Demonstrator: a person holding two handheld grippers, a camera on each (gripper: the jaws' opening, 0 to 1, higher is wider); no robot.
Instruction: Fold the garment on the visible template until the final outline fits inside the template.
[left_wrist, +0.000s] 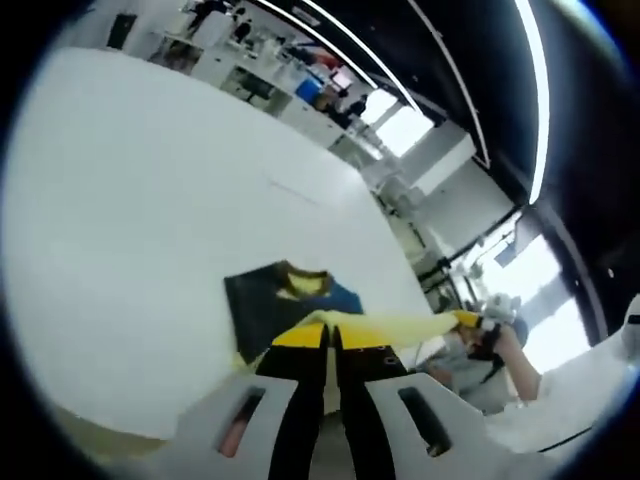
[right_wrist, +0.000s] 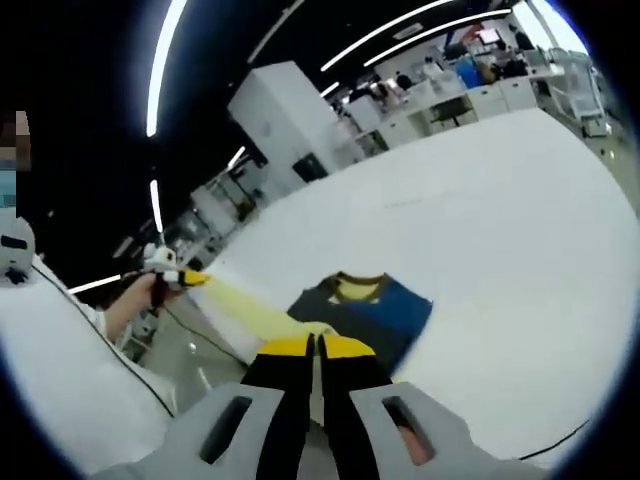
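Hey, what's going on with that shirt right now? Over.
Both tongs, left and right, shut on garment, stretching yellow edge. Garment on white table. Nothing obstructing.

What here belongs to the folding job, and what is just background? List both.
Job:
- garment, dark blue and yellow, its yellow edge stretched between both grippers
- left gripper, jaws shut on the garment
- right gripper, jaws shut on the garment
- table, white

Background:
- desks beyond the table
- ceiling lights

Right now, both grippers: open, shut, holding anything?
Left gripper: shut on the garment's yellow edge.
Right gripper: shut on the same garment's yellow edge.
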